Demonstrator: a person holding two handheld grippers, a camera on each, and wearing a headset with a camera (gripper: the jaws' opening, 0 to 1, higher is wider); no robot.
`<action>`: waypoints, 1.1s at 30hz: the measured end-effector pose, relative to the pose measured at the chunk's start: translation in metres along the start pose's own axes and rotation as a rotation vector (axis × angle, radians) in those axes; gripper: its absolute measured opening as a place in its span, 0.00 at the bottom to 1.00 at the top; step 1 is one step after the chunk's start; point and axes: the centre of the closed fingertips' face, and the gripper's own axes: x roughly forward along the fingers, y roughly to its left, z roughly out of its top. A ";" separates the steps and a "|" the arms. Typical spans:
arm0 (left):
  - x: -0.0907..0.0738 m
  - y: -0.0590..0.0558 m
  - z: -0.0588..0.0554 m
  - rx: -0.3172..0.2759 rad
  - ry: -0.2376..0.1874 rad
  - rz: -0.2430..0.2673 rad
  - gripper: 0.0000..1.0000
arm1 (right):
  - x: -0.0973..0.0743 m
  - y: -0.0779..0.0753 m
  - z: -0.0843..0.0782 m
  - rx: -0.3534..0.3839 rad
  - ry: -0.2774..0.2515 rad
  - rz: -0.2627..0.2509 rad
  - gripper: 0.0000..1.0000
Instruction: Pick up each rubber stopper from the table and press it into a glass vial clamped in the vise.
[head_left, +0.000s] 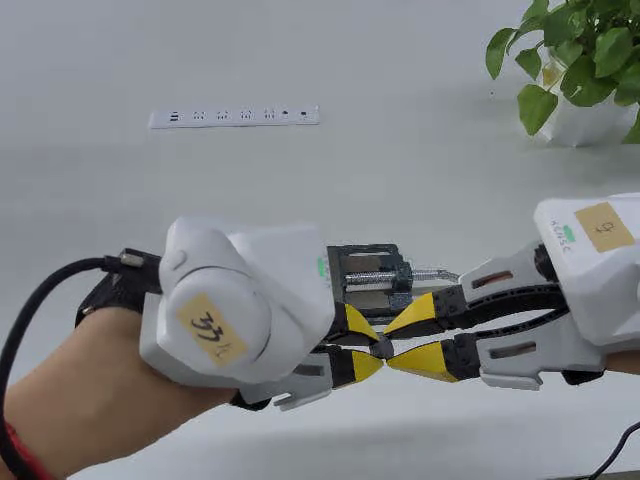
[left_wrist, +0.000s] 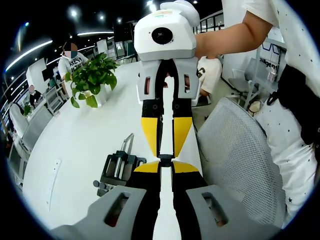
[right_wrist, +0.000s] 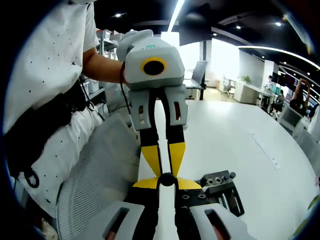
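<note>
My left gripper (head_left: 375, 347) and right gripper (head_left: 393, 348) tip to tip, both jaw pairs narrowed at rubber stopper (right_wrist: 167, 179). Cannot tell which pair clamps it. Stopper over table (head_left: 300, 190), just before vise (head_left: 370, 275).

The white table (head_left: 400, 170) carries a dark vise (head_left: 370, 275) near its front edge. A white power strip (head_left: 234, 117) lies flat further back, well apart from it. A potted plant (head_left: 585, 70) stands at the far right corner.

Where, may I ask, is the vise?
In the head view, the vise sits just behind where the left hand-held gripper and right hand-held gripper meet.
</note>
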 end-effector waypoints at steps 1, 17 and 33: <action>0.000 0.000 0.000 0.001 -0.003 0.002 0.04 | 0.000 0.000 0.000 0.000 0.001 -0.001 0.05; -0.003 0.000 -0.003 -0.050 -0.061 0.033 0.10 | 0.003 -0.003 0.002 0.013 0.024 0.017 0.05; -0.021 0.015 -0.024 -0.153 -0.108 0.116 0.16 | 0.002 -0.020 0.007 0.026 0.052 -0.012 0.05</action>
